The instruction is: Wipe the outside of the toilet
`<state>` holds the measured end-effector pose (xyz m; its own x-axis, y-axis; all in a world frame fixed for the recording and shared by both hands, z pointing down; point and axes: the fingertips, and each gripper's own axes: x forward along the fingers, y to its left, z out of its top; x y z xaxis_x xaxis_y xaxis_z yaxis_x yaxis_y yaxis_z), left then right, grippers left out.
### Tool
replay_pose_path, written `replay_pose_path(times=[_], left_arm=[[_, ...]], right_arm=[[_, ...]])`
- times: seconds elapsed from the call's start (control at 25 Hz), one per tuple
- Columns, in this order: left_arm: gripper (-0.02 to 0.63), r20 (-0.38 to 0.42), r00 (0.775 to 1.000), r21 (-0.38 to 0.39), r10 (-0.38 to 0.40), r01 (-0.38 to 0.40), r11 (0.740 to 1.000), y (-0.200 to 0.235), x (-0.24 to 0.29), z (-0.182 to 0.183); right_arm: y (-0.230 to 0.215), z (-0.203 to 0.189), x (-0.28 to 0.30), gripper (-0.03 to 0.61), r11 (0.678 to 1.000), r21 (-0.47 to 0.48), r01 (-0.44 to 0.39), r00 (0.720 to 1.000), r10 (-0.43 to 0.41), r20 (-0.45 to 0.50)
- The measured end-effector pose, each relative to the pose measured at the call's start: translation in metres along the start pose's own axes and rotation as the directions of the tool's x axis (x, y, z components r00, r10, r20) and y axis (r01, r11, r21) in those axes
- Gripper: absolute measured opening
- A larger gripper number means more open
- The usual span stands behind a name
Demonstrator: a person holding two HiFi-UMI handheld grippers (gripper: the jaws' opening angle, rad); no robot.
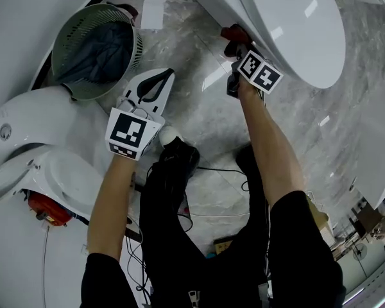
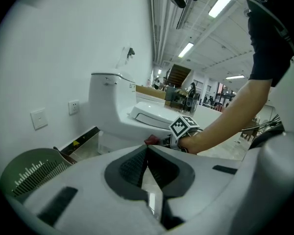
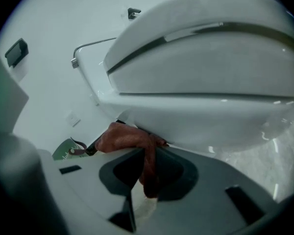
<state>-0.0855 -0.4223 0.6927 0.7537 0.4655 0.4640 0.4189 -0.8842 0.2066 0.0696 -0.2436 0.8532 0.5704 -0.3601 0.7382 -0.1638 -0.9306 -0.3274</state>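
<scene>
Your right gripper (image 3: 149, 153) has its jaws clamped on a red cloth (image 3: 122, 138). The cloth is bunched up and pressed on the outside of the toilet (image 3: 206, 82), low down under the bowl where it curves in. In the head view that toilet sits at the far right with its lid down, and your right arm reaches straight out to it. Your left gripper (image 2: 147, 148) has its jaws together with nothing between them. It hangs in the air on the left, well apart from the toilet, and it touches nothing. It points to the far side. Just past it, at the far left, stands a green basket (image 1: 133, 56) with a grey-blue cloth (image 1: 99, 50) inside. A white sheet (image 1: 155, 8) lies on the grey stone floor (image 1: 199, 114) between the basket and the toilet. A second white toilet (image 1: 45, 133) is at the near left, beside your left arm. Thin black cables (image 1: 212, 171) lie on the floor near your feet. From the left gripper view you can see the first toilet standing by a white wall (image 2: 63, 48), with the red cloth touching its near side.
</scene>
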Motion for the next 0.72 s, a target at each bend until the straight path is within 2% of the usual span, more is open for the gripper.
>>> replay_pose_path(times=[0.32,0.72], left_arm=[[-0.002,-0.008,0.999,0.004,-0.040,0.040,0.999,-0.016,0.015,0.014],[-0.001,-0.042,0.995,0.005,-0.094,0.094,0.996,-0.071,0.038,0.038]], right_arm=[[-0.034,-0.009,-0.023,0.066,0.999,0.035,0.040,0.999,-0.039,-0.019],[-0.096,-0.017,-0.071,0.066,0.998,0.020,0.060,0.994,-0.057,-0.098]])
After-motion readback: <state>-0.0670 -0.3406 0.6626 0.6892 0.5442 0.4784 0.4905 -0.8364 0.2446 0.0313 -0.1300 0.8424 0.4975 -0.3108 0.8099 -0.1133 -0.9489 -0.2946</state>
